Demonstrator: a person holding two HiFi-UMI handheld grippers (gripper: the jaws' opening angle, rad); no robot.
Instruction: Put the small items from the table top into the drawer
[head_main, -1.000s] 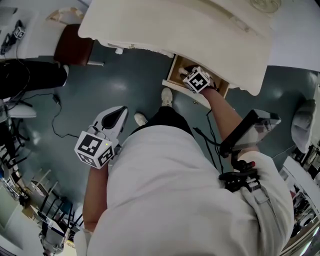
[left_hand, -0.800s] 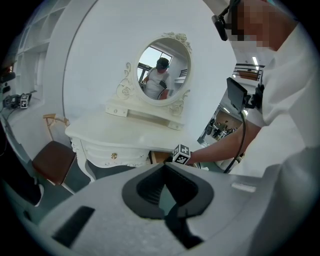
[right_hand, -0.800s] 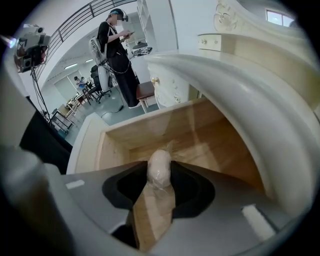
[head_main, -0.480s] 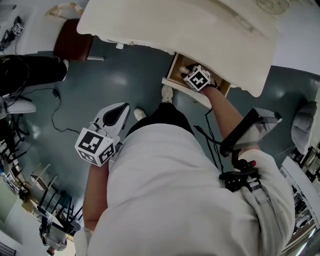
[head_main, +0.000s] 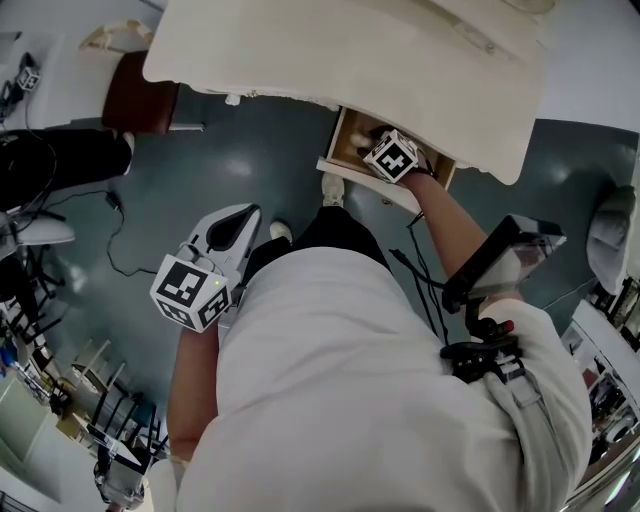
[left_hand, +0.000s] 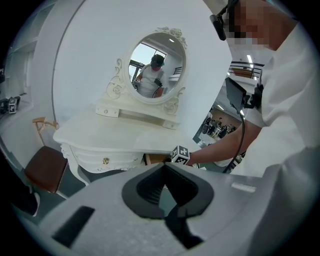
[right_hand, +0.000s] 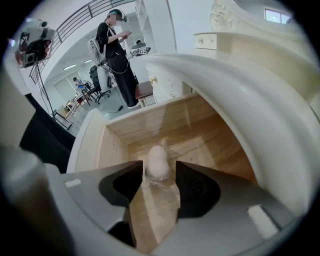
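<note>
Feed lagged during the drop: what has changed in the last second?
The right gripper, inside the drawer, is opening its jaws and letting go of the small pale item, which lies on the drawer floor between them. The left gripper stays shut and empty at the person's side; the drawer is still open.

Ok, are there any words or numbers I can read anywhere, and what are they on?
No words or numbers can be read anywhere.
Left marker cube: black-and-white square patterns only, no letters.
Right marker cube, by the drawer: the same.
Dark screen at the person's side: nothing readable.
</note>
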